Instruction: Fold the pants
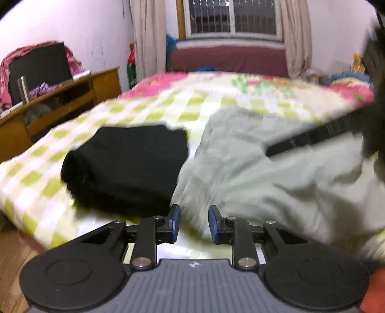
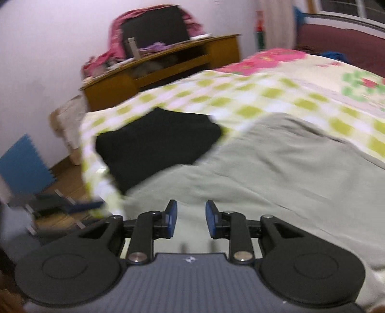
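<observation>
Grey pants (image 1: pixel 252 168) beside black garment (image 1: pixel 125 166), apparently unlabelled.

One pale green pair of pants (image 1: pixel 264 173) lies on one bed (image 1: pixel 149 106), beside one folded black garment (image 1: pixel 125 163). Two grippers show, left (image 1: pixel 194 222) and right (image 2: pixel 191 219). One wooden desk (image 1: pixel 72 96), one window (image 1: pixel 231 16), two curtains (image 1: pixel 149 36).

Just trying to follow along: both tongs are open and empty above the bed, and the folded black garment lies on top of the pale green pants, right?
Not quite. The folded black garment lies beside the pale green pants, directly on the checked bedspread, as the left wrist view shows. The rest holds: the left tongs and right tongs are open and empty.
</observation>
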